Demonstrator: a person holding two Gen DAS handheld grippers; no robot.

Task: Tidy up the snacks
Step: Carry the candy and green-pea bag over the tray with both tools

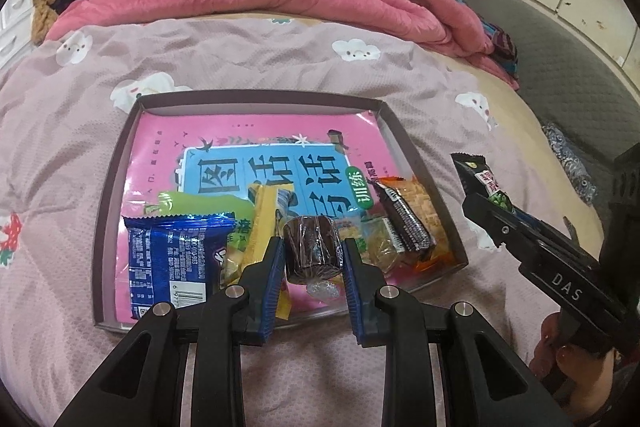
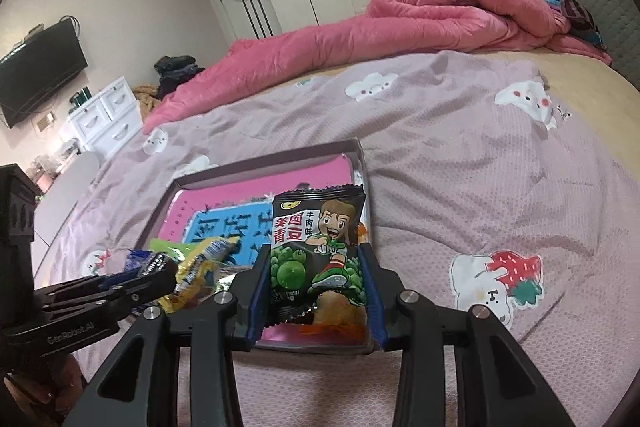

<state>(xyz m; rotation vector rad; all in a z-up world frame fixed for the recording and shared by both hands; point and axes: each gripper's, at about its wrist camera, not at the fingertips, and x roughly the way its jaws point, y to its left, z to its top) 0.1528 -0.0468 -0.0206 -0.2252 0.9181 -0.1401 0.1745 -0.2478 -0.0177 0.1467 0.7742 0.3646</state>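
Clamped between the blue pads of the left gripper (image 1: 312, 259), a dark brown cylindrical cake in clear wrap (image 1: 311, 247) hangs over the near edge of the shallow grey cardboard tray (image 1: 256, 98) on the bed. Beside it, the right gripper (image 2: 316, 267) is clenched on a black green-pea snack packet (image 2: 318, 251). Let go here, the round cake could roll onto the crowded packets below, and the packet might catch the tray's rim and tip outside

Brown wrapped roll (image 1: 313, 247) and green-pea packet (image 2: 318, 251), perhaps above tray (image 1: 256, 98).
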